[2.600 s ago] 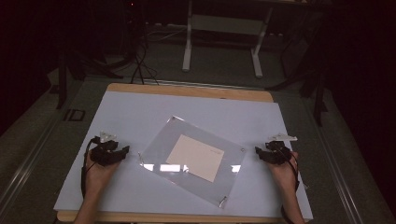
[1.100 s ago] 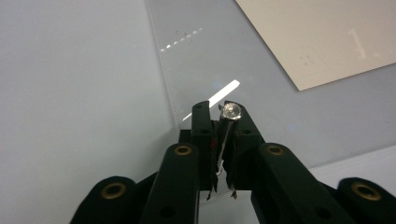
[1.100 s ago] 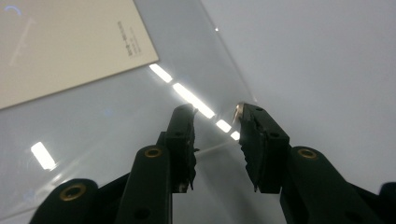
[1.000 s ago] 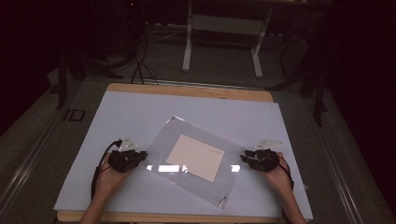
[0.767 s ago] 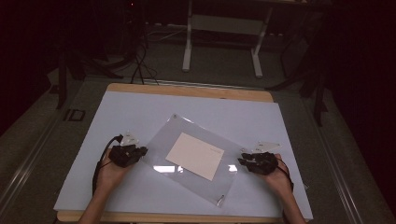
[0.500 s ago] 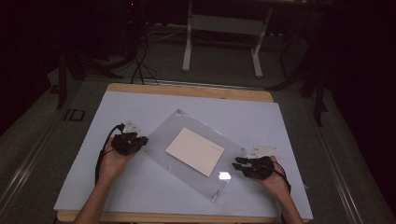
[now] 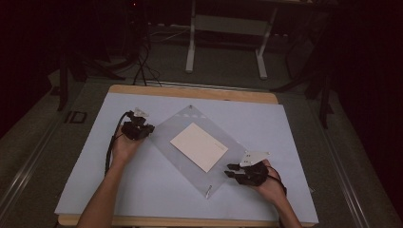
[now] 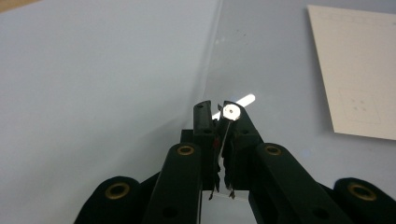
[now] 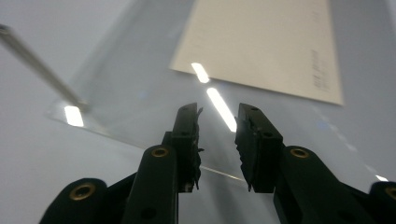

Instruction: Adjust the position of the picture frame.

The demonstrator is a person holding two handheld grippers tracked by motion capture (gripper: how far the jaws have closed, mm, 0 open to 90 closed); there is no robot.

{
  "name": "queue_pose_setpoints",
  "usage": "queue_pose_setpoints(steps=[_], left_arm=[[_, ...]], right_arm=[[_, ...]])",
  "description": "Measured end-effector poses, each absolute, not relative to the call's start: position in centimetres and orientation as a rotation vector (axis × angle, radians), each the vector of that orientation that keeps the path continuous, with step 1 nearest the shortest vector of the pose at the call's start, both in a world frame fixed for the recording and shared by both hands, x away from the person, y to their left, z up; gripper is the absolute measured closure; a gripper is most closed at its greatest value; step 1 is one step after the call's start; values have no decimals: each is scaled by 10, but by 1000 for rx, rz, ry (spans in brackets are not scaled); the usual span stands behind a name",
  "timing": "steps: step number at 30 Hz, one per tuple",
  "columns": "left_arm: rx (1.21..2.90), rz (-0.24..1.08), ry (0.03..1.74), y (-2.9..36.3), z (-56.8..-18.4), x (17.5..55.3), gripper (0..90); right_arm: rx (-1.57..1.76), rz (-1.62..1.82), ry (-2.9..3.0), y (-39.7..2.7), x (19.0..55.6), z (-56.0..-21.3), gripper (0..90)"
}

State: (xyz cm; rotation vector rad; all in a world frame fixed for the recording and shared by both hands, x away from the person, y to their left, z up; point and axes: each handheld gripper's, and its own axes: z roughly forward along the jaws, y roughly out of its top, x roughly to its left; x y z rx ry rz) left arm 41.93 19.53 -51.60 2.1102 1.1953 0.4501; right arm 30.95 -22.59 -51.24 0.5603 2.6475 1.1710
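- I see faint print along one edge of the card [image 9: 261,46] in the right gripper view and a small dotted square on it in the left gripper view, but I cannot read either.
- The card lies inside a clear plastic sleeve [image 7: 190,156] near the middle of the pale blue table [image 7: 294,137], turned like a diamond.
- My left gripper [image 7: 142,129] is clenched on the sleeve's left edge; the left gripper view shows the thin plastic pinched between the jaws.
- My right gripper [image 7: 233,170] sits at the sleeve's right near edge with its jaws apart, straddling the edge without closing on it.
- A small zip slider [image 7: 208,192] sits at the sleeve's near corner.
- Against half a second ago, my left gripper is farther away and the sleeve has turned with it; my right gripper has drawn nearer to me.
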Motion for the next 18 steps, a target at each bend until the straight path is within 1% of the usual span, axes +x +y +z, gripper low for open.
queue_pose_setpoints(steps=[2,7,9,13,18], left_arm=[[2082,441,1195,198,-519,419,851],[2081,456,1197,197,-518,418,851],[2100,475,1185,194,-512,417,852],[2118,496,1151,193,-502,415,852],[2115,487,1170,193,-506,418,852]], right_arm=[[514,1203,2672,-220,304,-511,685],[405,1220,2732,-207,295,-513,665],[376,1217,2751,-202,292,-514,661],[322,1225,2778,-199,290,-515,660],[283,1223,2797,-195,287,-516,660]])
